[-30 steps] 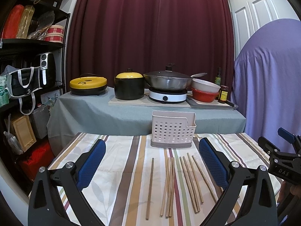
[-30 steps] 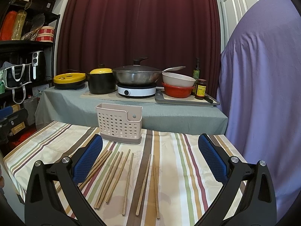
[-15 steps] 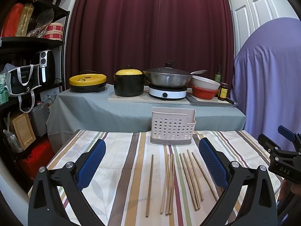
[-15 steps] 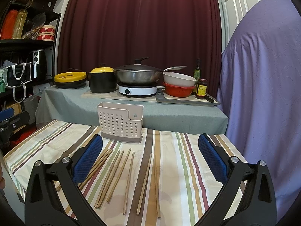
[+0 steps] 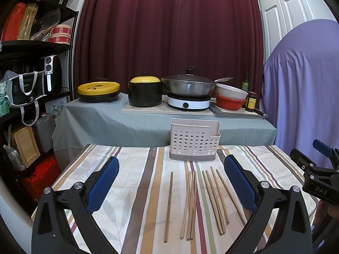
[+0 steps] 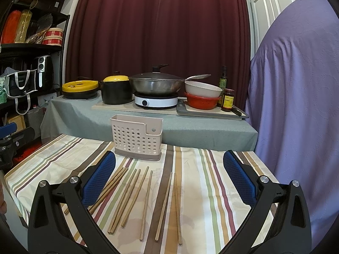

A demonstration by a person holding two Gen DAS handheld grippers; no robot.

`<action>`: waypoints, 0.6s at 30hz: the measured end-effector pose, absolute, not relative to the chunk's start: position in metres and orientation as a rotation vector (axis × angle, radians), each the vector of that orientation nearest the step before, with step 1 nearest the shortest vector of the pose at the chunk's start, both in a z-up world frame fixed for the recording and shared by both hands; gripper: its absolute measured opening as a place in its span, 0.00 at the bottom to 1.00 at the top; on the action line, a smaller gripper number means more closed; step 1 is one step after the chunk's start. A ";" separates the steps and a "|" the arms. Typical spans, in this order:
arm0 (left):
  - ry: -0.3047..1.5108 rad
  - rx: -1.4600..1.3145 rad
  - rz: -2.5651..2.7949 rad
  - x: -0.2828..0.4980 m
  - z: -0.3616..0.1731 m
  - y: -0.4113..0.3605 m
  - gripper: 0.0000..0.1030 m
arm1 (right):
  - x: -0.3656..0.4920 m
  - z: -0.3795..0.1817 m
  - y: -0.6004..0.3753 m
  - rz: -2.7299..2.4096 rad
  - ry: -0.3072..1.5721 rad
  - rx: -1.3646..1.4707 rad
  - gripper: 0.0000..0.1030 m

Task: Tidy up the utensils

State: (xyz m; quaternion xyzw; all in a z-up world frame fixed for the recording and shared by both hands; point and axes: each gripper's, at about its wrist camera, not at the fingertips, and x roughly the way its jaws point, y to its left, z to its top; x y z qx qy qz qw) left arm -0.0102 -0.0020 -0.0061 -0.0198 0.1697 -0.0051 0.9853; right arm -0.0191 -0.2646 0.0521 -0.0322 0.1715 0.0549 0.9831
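Observation:
Several wooden chopsticks lie side by side on the striped tablecloth; they also show in the right wrist view. A beige perforated utensil holder stands upright behind them, seen also in the right wrist view, and looks empty. My left gripper is open and empty, above the near end of the chopsticks. My right gripper is open and empty, also above the chopsticks. The right gripper shows at the right edge of the left wrist view.
Behind the table a grey-covered counter holds a yellow-lidded cooker, a black pot, a wok on a hob, bowls and bottles. A black shelf unit stands left. A purple-draped shape stands right.
Both views have shifted slightly upward and back, so the holder and chopsticks sit a little lower in frame. Nothing on the table has moved. Both grippers stay open.

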 end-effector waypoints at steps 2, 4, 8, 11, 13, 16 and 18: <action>0.341 -0.040 -0.011 -0.011 -0.007 -0.003 0.94 | -0.019 0.052 -0.265 0.110 0.346 -0.065 0.96; 0.343 -0.038 -0.011 -0.011 -0.007 -0.003 0.94 | -0.019 0.052 -0.264 0.110 0.346 -0.064 0.96; 0.342 -0.040 -0.011 -0.011 -0.007 -0.002 0.94 | -0.020 0.051 -0.264 0.109 0.344 -0.065 0.96; 0.342 -0.038 -0.010 -0.010 -0.006 -0.002 0.94 | -0.019 0.051 -0.264 0.110 0.345 -0.065 0.96; 0.343 -0.038 -0.011 -0.011 -0.007 -0.002 0.94 | -0.020 0.051 -0.264 0.110 0.345 -0.065 0.96; 0.343 -0.038 -0.011 -0.010 -0.008 -0.003 0.94 | -0.020 0.051 -0.264 0.109 0.345 -0.065 0.96; 0.344 -0.038 -0.012 -0.011 -0.008 -0.003 0.94 | -0.020 0.051 -0.264 0.110 0.346 -0.064 0.96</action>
